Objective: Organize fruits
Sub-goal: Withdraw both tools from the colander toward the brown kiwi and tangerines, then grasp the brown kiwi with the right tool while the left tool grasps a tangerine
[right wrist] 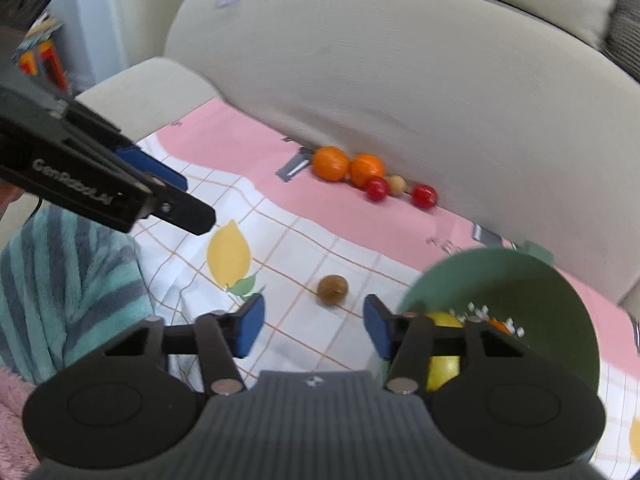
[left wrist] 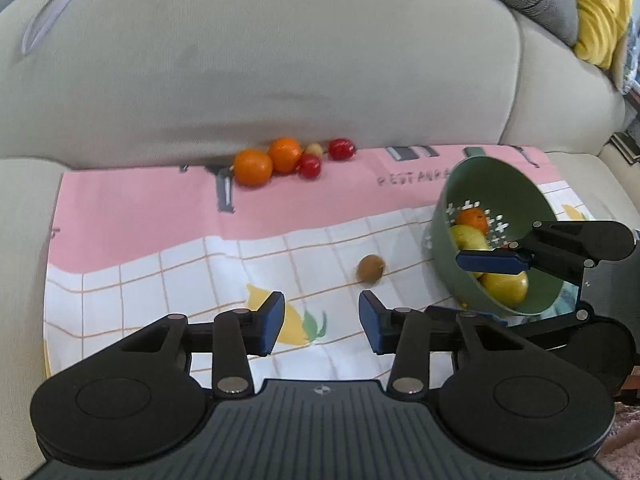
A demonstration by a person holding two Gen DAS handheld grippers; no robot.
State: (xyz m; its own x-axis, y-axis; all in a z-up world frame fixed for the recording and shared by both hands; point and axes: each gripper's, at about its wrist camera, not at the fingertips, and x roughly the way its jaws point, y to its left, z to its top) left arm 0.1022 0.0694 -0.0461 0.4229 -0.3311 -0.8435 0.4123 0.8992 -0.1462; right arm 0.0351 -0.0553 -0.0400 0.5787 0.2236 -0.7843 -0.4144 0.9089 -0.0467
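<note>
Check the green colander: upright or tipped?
Tipped. The green colander leans on its side, mouth facing the camera, with fruit pooled against its lower wall.

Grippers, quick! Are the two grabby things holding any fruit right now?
Left gripper: open, nothing between its fingers.
Right gripper: open, holding nothing.

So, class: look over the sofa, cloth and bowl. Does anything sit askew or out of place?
Yes. The green bowl is tipped on its side on the cloth, fruit still inside. A small brown fruit lies alone on the cloth, and two oranges with small red fruits sit loose against the sofa back.
</note>
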